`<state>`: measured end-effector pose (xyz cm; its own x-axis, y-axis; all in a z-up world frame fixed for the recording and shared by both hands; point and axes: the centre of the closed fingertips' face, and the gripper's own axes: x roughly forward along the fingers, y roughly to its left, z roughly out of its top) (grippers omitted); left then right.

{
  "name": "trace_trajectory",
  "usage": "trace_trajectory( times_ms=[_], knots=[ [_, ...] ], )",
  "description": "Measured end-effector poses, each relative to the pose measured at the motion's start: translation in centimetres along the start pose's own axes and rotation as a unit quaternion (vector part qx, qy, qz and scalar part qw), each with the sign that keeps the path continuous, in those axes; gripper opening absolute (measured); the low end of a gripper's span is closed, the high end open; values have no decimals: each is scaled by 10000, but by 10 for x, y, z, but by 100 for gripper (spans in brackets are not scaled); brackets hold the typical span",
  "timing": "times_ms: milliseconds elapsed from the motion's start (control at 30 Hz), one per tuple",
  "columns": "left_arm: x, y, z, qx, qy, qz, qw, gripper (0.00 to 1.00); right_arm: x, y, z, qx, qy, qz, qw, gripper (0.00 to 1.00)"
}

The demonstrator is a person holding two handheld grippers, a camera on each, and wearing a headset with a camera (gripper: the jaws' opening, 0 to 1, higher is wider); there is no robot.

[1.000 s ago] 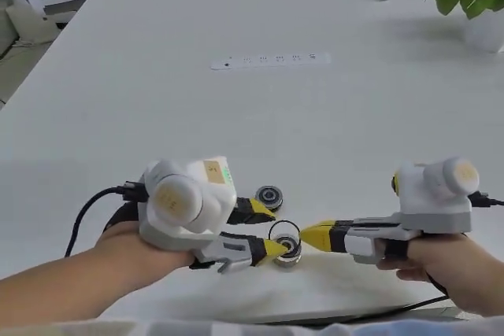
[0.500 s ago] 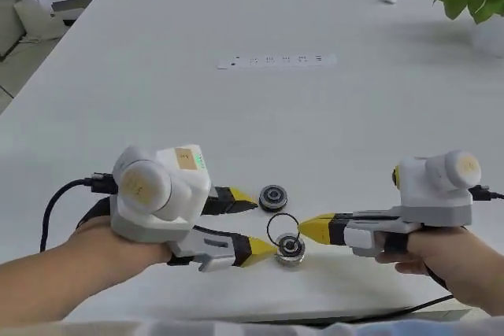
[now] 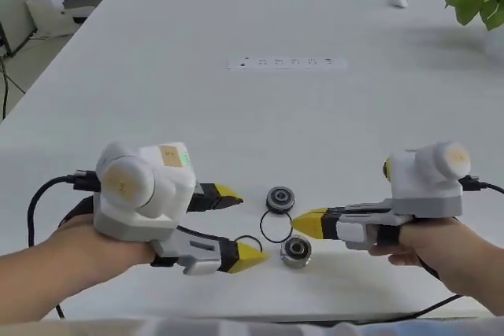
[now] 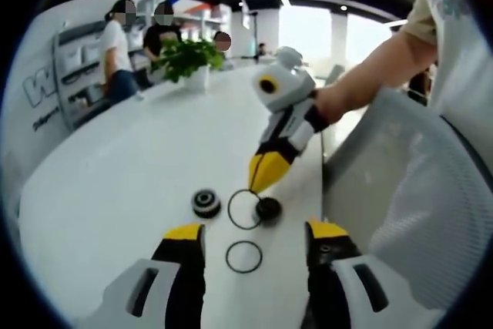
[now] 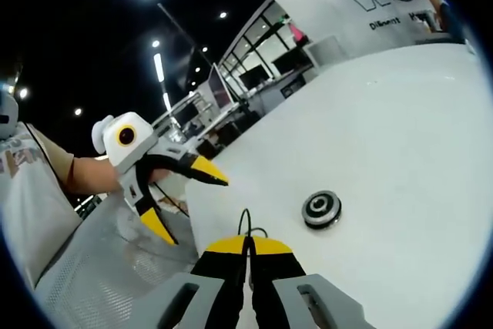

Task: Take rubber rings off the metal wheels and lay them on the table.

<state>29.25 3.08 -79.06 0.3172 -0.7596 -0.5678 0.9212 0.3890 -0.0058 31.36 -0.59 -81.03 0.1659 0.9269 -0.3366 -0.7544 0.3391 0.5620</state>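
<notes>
One ring lies free on the desk, between the wide-open, empty jaws of my left tool. A second ring is off as well, pinched in my closed right tool just beside the near wheel. That one is yet to be laid flat, and I judge the dark-rimmed far wheel may still wear rubber.

right gripper pinching a rubber ring, metal wheel just beside
</notes>
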Motion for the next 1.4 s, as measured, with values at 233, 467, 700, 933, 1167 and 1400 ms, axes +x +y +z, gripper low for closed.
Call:
trace_trajectory(
  times_ms=[233, 467, 700, 933, 1167, 1400],
  knots=[
    [-11, 4, -10, -80, 86, 59, 9999, 56, 9, -1, 1, -91, 183, 97, 9997, 0],
    [-18, 9, -15, -173, 99, 143, 9997, 57, 19, 1, -5, -192, 435, 166, 9987, 0],
    [-23, 13, -17, -207, 106, 214, 9995, 58, 30, 0, -9, -248, 631, 184, 9975, 0],
    [-27, 16, -20, -251, 127, 268, 9992, 58, 39, 0, -17, -290, 852, 201, 9957, 0],
    [-27, 16, -21, -331, 108, 286, 9990, 58, 45, 1, -22, -309, 966, 225, 9946, 0],
    [-26, 15, -26, -390, 142, 257, 9988, 58, 46, -3, -28, -223, 1004, 190, 9945, 0]
  ],
)
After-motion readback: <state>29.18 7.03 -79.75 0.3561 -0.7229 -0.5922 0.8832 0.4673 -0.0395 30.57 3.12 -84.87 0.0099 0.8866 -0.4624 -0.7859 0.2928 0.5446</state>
